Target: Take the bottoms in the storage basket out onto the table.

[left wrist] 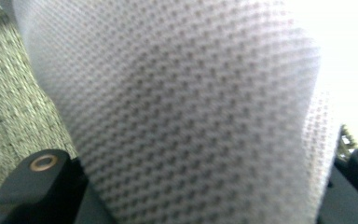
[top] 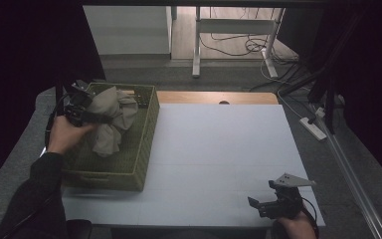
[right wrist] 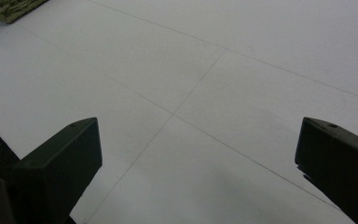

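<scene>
A beige cloth (top: 111,118) hangs bunched above a green woven basket (top: 144,144) at the table's left. My left gripper (top: 97,118) is shut on the cloth, holding it over the basket's inside. Up close in the left gripper view, the cloth's waffle weave (left wrist: 186,112) sits between the black jaws, with the basket's weave (left wrist: 9,107) behind it. My right gripper (top: 254,204) rests low at the table's front right edge. Its jaws stand wide open over the bare white tabletop (right wrist: 200,93), with nothing between them.
The white table (top: 219,144) stretches right of the basket, with a wooden strip (top: 214,97) along its far edge. A corner of the basket (right wrist: 9,8) shows far off in the right gripper view. Beyond the table are desk legs (top: 197,45), floor cables and a power strip (top: 314,127).
</scene>
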`<act>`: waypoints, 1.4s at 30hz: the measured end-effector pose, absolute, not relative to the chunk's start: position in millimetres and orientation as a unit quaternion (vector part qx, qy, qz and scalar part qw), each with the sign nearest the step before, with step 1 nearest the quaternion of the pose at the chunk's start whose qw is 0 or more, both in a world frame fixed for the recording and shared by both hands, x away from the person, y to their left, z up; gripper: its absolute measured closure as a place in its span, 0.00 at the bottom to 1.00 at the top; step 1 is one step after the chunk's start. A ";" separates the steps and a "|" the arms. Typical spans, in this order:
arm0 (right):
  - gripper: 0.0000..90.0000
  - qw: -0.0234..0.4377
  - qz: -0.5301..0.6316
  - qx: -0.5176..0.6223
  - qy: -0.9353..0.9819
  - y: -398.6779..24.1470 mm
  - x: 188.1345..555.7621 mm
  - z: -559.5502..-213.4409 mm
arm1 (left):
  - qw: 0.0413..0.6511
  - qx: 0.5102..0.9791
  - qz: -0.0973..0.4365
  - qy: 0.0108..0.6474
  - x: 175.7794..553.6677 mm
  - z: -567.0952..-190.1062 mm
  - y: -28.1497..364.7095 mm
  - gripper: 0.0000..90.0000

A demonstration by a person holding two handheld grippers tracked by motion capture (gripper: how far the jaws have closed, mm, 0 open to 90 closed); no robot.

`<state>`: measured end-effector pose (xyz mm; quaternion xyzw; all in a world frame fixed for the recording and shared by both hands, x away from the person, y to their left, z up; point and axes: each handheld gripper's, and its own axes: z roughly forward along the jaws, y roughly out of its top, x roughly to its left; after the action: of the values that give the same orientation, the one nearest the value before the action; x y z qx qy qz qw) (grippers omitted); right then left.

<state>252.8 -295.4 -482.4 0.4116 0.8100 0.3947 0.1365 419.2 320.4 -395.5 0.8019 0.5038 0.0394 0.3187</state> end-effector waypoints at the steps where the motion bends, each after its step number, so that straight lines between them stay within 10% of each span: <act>1: 0.01 0.137 0.395 0.412 0.810 -295.4 252.8 -482.4 | 0.321 0.801 0.041 0.503 419.0 -392.7 320.5 0.73; 42: 0.01 0.137 0.396 0.412 0.809 -296.0 252.8 -482.3 | 0.375 0.803 0.080 0.455 412.2 -309.2 285.0 0.73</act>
<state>252.8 -296.0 -482.3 0.4122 0.8092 0.3955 0.1373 412.2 285.0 -309.2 0.8034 0.4552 0.0797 0.3754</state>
